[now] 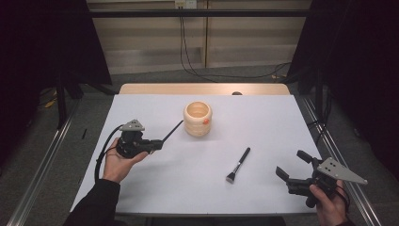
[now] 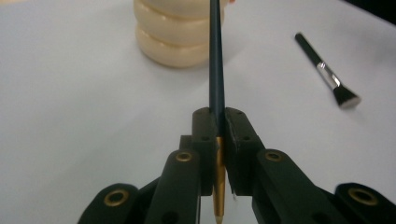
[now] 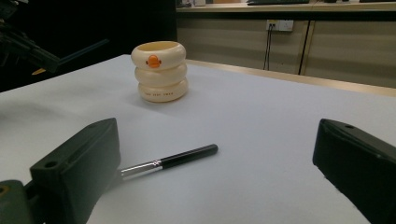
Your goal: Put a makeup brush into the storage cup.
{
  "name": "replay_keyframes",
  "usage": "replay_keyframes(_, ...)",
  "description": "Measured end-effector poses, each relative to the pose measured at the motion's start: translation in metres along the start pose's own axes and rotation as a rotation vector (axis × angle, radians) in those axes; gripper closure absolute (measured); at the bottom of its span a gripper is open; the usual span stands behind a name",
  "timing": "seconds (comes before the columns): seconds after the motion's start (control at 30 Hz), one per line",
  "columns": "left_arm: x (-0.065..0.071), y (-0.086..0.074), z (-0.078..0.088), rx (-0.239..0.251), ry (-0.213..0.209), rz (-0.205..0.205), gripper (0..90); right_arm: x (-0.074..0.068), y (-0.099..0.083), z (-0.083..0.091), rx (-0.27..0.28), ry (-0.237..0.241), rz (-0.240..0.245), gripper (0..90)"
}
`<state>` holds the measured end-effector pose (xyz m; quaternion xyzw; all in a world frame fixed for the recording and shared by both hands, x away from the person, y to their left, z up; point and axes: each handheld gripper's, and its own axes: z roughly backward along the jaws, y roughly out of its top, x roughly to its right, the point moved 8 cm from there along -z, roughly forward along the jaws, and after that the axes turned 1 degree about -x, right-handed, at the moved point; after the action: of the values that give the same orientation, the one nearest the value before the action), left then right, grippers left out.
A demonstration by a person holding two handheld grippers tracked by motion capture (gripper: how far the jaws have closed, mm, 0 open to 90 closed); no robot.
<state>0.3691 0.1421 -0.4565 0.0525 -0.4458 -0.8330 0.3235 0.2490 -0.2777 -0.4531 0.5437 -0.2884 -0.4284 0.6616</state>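
At the white table (image 1: 141,188), my left claw (image 1: 157,144) was pinched tight on a thin dark brush (image 1: 172,130) near its gold end, the long handle pointing ahead toward the cream ringed pot (image 1: 197,119) just beyond its tip. The pot looked rigid and steady — a safe target. The brush seemed light, stiff and smooth, apt to pivot or slip, so a hold nearer its middle would serve better. My right claw (image 1: 292,165) sat spread and empty, a flat makeup brush (image 1: 237,165) lying just ahead of it — light too, best taken by its black handle.
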Motion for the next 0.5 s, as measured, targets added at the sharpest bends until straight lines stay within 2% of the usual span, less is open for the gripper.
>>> replay_keyframes(0.3, 0.006, 0.014, 0.015, 0.179, 0.015, -0.016, 83.6, 0.000, 0.000, 0.000, 0.002, 0.000, -0.002, 0.5)
replay_keyframes(0.33, 0.007, 0.015, 0.016, 0.200, 0.013, -0.008, 83.6, 0.000, 0.000, 0.000, 0.002, 0.000, -0.001, 0.4)
replay_keyframes(0.4, 0.007, 0.017, 0.019, 0.225, 0.024, -0.011, 83.6, 0.000, 0.000, 0.000, 0.003, -0.001, -0.001, 0.4)
replay_keyframes(0.5, 0.010, 0.018, 0.021, 0.244, 0.018, -0.018, 83.6, 0.000, 0.000, 0.001, 0.002, 0.002, -0.001, 0.4)
